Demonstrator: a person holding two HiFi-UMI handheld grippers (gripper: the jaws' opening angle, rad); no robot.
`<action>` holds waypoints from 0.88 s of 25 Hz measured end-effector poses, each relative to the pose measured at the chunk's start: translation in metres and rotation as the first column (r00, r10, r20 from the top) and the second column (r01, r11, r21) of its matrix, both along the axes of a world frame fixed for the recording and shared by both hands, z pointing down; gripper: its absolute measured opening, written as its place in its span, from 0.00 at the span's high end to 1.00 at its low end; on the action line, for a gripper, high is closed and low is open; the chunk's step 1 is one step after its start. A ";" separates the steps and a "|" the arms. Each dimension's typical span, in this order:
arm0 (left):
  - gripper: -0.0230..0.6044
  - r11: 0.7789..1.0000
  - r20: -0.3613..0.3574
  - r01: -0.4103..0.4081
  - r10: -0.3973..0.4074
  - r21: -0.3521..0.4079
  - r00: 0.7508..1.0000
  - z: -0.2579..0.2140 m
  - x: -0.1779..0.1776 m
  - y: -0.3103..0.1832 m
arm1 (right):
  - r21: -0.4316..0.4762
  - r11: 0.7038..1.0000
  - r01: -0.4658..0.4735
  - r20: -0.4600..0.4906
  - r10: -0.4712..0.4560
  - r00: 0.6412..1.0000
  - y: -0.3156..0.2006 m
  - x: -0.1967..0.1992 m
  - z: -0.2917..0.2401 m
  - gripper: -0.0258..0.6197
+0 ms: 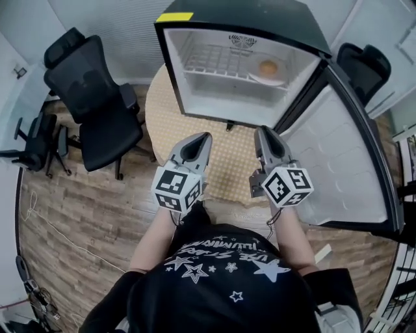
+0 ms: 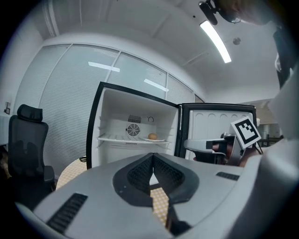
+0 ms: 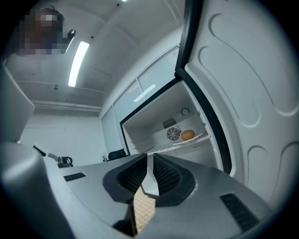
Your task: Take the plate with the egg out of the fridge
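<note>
The small black fridge [image 1: 296, 16] stands open on a round table. On the right side of its wire shelf [image 1: 218, 62] a brown egg [image 1: 268, 67] lies on a white plate [image 1: 276, 80]. The left gripper view has the egg [image 2: 153, 136] and the plate [image 2: 160, 139] straight ahead, and in the right gripper view the egg [image 3: 187, 135] lies on its plate [image 3: 198, 137]. My left gripper [image 1: 203, 138] and right gripper [image 1: 263, 132] hover side by side in front of the fridge, short of its opening. Both are shut and hold nothing [image 2: 153, 156] [image 3: 147, 157].
The fridge door [image 1: 344, 162] is swung wide open to the right, close beside my right gripper. The round table [image 1: 169, 117] has a woven yellow top. A black office chair [image 1: 91, 97] stands at the left and another [image 1: 364, 65] behind the door.
</note>
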State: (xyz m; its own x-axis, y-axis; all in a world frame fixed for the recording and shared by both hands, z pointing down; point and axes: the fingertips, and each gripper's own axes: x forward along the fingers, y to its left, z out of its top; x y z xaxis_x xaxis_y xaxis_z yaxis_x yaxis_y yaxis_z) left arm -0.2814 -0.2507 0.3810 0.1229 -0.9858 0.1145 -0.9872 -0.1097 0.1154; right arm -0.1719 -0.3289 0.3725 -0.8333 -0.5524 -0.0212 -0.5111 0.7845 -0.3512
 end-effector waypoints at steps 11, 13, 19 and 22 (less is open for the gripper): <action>0.95 0.987 0.001 -0.163 0.163 0.006 0.987 -0.010 -0.033 -0.061 | -0.114 0.986 -0.119 0.064 0.127 0.990 -0.043 -0.029 -0.006 0.87; 0.95 0.980 -0.002 -0.197 0.197 0.004 0.980 -0.009 -0.035 -0.069 | -0.156 0.977 -0.147 0.086 0.162 0.983 -0.052 -0.031 -0.005 0.82; 0.95 0.964 -0.001 -0.268 0.268 0.000 0.964 -0.005 -0.043 -0.093 | -0.238 0.956 -0.171 0.227 0.226 0.947 -0.079 -0.041 -0.014 0.61; 0.95 0.953 -0.014 -0.303 0.303 -0.002 0.953 -0.004 -0.046 -0.102 | -0.323 0.935 -0.147 0.357 0.264 0.896 -0.090 -0.039 -0.021 0.57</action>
State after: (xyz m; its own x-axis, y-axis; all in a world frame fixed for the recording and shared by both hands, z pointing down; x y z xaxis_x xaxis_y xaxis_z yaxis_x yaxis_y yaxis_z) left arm -0.3273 -0.3528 0.3774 0.4174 -0.9014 0.1150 -0.9060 -0.4031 0.1290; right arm -0.2109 -0.4193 0.3519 -0.6564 -0.7417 -0.1377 -0.4262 0.5152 -0.7436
